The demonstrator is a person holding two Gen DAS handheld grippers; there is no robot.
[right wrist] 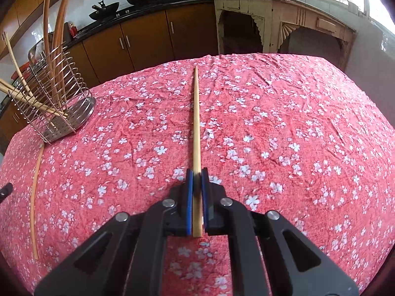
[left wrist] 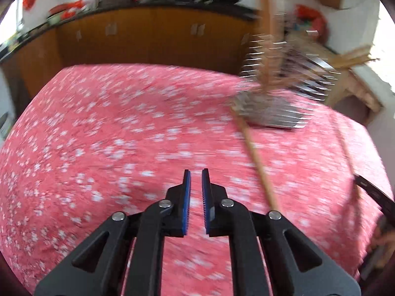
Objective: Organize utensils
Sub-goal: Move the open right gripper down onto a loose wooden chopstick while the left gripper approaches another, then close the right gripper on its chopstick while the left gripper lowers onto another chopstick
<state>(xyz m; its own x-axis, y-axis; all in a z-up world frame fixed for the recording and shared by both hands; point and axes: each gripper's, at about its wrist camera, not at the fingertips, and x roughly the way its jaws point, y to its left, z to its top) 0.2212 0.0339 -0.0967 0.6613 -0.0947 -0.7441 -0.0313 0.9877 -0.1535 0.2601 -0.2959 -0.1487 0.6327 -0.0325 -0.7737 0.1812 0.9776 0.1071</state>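
My right gripper [right wrist: 196,172] is shut on a long wooden chopstick [right wrist: 196,123], which points straight ahead over the pink floral tablecloth [right wrist: 271,123]. A steel wire utensil rack [right wrist: 81,108] stands at the left of the table and holds several chopsticks [right wrist: 56,37]. Another loose chopstick [right wrist: 37,197] lies on the cloth in front of the rack. The left wrist view is blurred. There my left gripper [left wrist: 195,172] hovers over bare cloth, its jaws nearly together with nothing between them. The rack [left wrist: 284,86] is up to its right, and the loose chopstick [left wrist: 256,162] runs down from it.
Brown kitchen cabinets [right wrist: 148,39] under a black counter with woks line the far side. A worn cream wooden stand [right wrist: 284,19] sits behind the table at the right. The table's far edge curves close behind the rack.
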